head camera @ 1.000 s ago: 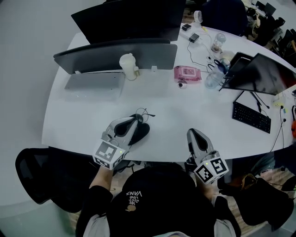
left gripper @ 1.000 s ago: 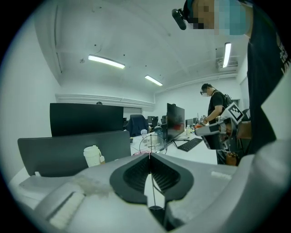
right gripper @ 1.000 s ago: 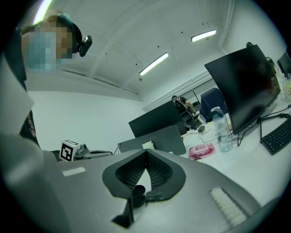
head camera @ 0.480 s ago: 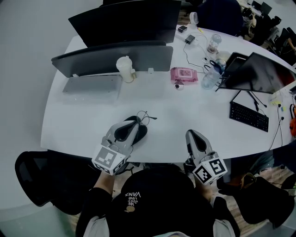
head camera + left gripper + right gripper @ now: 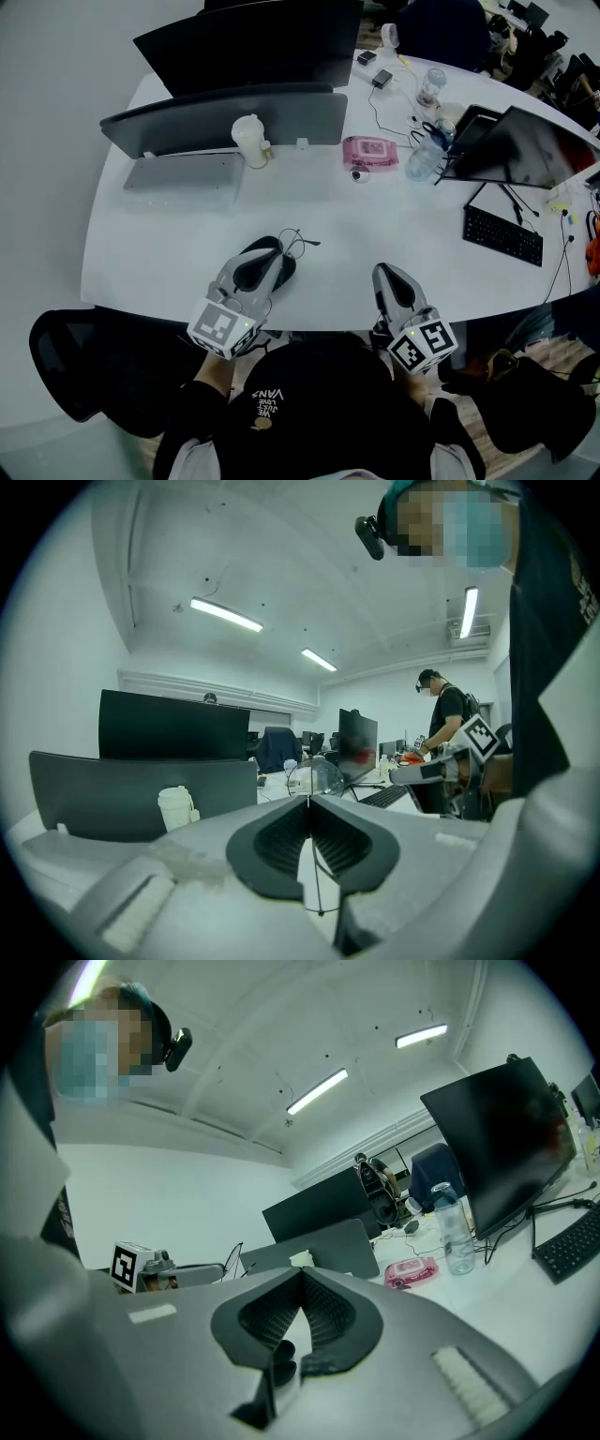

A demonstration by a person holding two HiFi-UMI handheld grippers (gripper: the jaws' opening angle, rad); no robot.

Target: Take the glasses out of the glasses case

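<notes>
My left gripper is near the table's front edge, shut on the thin wire-framed glasses, which stick out past its tip. In the left gripper view the jaws are closed on a thin wire of the frame, and a clear lens shows just beyond them. A dark shape that looks like the glasses case lies on the table under the left gripper, mostly hidden by it. My right gripper rests to the right, apart from both. Its jaws are shut with nothing between them.
A grey laptop lid and a white cup stand behind the glasses. A pink wipes pack, a water bottle, a monitor and a keyboard fill the right. Another person stands far right.
The left gripper with the glasses has drifted slightly left and now covers more of the dark case. The right gripper has barely moved.
</notes>
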